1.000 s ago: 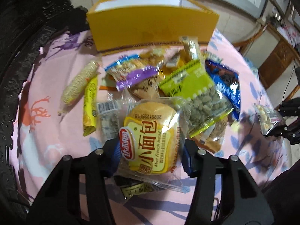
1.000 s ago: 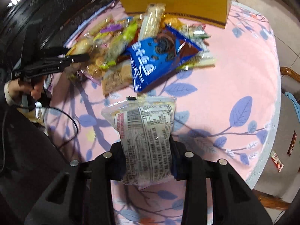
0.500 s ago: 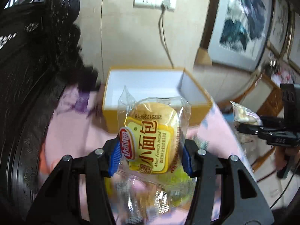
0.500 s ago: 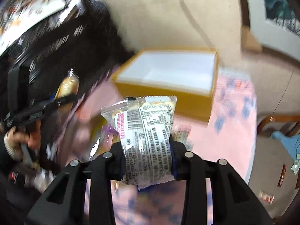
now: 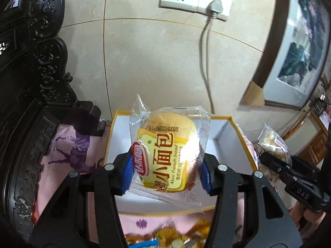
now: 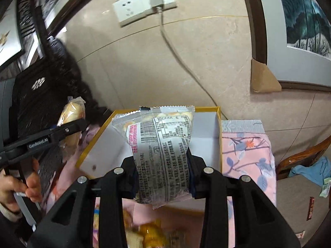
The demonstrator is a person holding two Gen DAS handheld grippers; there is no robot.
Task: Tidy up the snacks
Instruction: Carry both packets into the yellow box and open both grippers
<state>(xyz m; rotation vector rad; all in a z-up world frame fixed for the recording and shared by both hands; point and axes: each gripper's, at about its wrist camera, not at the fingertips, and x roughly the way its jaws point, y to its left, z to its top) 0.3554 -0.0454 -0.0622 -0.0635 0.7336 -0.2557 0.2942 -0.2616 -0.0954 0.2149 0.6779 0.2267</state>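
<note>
a bread packet [image 5: 165, 157] is held between the blue pads [image 5: 126, 173] of the left gripper [image 5: 166, 174], above the open yellow box [image 5: 245, 142]. the packet is a clear wrapper around a round, pale golden bun, with a yellow label carrying red characters, the words "mini french bread", a red oval logo and a printed date code near its upper edge. the wrapper's sealed ends are crinkled and stick out past the bun. the left jaws are opening, though the pads are seen pressed against the packet's sides.

a second snack packet [image 6: 160, 157] is gripped by the right gripper [image 6: 162, 177], also over the box. its back face is shown: a silvery panel of dense black print, a nutrition table and a block of pink text, with pale round pieces visible through the clear upper part and a serrated seal on top. the right jaws are opening too, with the packet clamped between them.

the box is white inside with yellow walls and is set on a pink patterned tablecloth [image 6: 248, 155], close to the tiled wall [image 5: 155, 62]. more snacks [image 5: 175, 237] are blurred on the cloth just in front of the box.
</note>
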